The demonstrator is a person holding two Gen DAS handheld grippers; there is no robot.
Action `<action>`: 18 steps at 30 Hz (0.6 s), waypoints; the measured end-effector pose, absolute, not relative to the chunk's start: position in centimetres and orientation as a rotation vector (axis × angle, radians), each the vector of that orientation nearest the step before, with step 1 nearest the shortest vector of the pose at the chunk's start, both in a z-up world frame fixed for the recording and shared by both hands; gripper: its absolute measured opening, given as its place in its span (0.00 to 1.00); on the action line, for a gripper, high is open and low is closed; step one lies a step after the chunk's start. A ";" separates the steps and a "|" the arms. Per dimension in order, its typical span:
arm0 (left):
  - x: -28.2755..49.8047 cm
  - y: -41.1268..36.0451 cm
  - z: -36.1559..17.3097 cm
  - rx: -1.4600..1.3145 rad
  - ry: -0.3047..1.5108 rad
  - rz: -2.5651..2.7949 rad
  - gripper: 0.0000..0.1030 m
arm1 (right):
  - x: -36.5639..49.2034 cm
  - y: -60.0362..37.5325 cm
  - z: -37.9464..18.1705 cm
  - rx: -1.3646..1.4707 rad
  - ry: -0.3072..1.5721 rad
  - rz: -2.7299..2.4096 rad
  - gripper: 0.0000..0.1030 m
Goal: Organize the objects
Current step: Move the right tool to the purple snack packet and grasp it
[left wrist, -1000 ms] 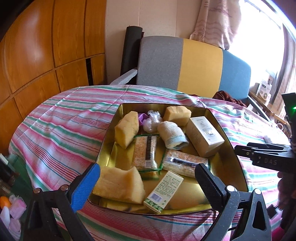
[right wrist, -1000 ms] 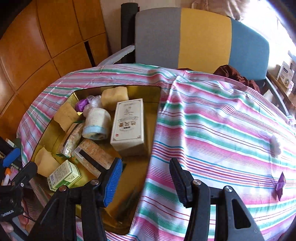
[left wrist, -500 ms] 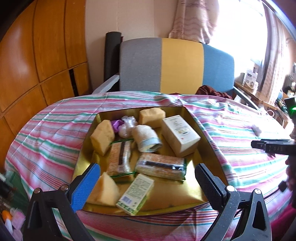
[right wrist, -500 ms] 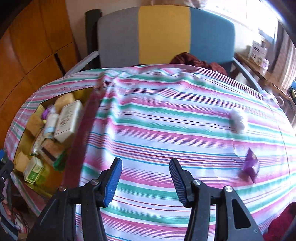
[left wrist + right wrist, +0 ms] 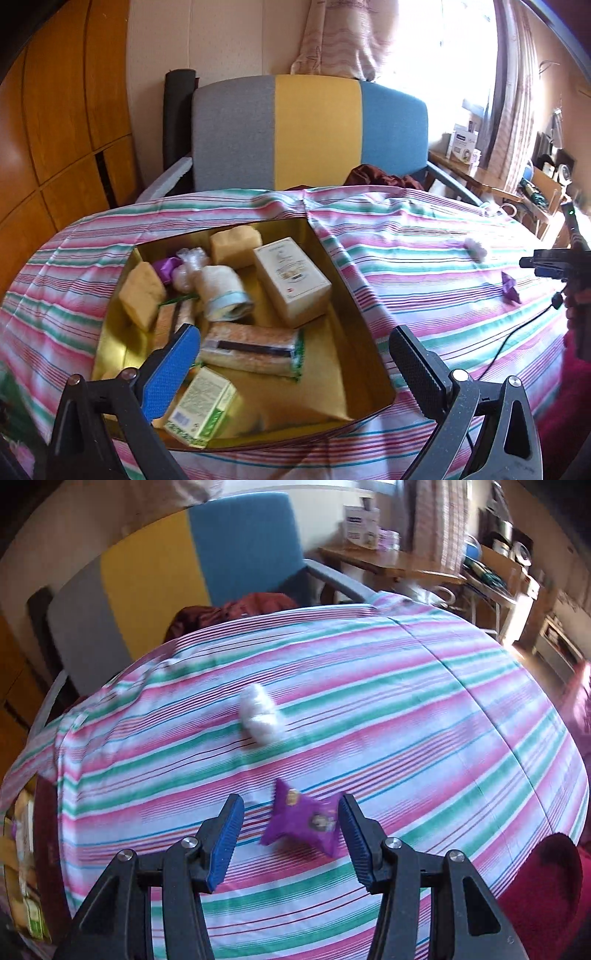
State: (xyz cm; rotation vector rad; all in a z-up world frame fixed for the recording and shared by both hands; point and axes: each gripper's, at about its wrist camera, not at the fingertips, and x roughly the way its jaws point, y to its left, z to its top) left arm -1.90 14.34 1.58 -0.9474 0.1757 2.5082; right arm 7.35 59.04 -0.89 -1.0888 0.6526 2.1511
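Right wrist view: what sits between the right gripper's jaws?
The purple packet lies on the striped cloth between the open jaws of the right gripper, nearer one jaw, not yet gripped.

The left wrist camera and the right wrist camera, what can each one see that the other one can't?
Only the left wrist view shows the inside of the gold tray clearly: the yellow sponges, the cream box, the rolled cloth and the green box, with the open left gripper above it.

Only the right wrist view shows the open right gripper from close up, its fingers either side of the purple packet.

Both show the striped cloth, the white ball, the purple packet and the colourful chair.
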 end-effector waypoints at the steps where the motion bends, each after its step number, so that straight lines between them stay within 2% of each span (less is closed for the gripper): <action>1: -2.0 14.7 1.6 -0.953 0.175 2.494 1.00 | 7.8 60.0 -1.2 -1.070 0.692 2.129 0.52; 5: -2.1 16.5 1.7 -0.959 0.149 2.453 1.00 | 8.0 61.7 -2.7 -1.086 0.828 2.093 0.54; 9: -2.4 18.6 1.6 -0.988 0.123 2.391 1.00 | 6.7 60.6 -3.1 -1.155 0.765 2.123 0.55; 13: -2.4 20.9 1.3 -1.013 0.140 2.313 1.00 | 5.4 58.2 -2.4 -1.254 0.523 2.200 0.55; 18: -2.2 23.2 1.0 -1.016 0.184 2.223 1.00 | 2.8 54.5 -3.5 -1.560 0.060 2.292 0.55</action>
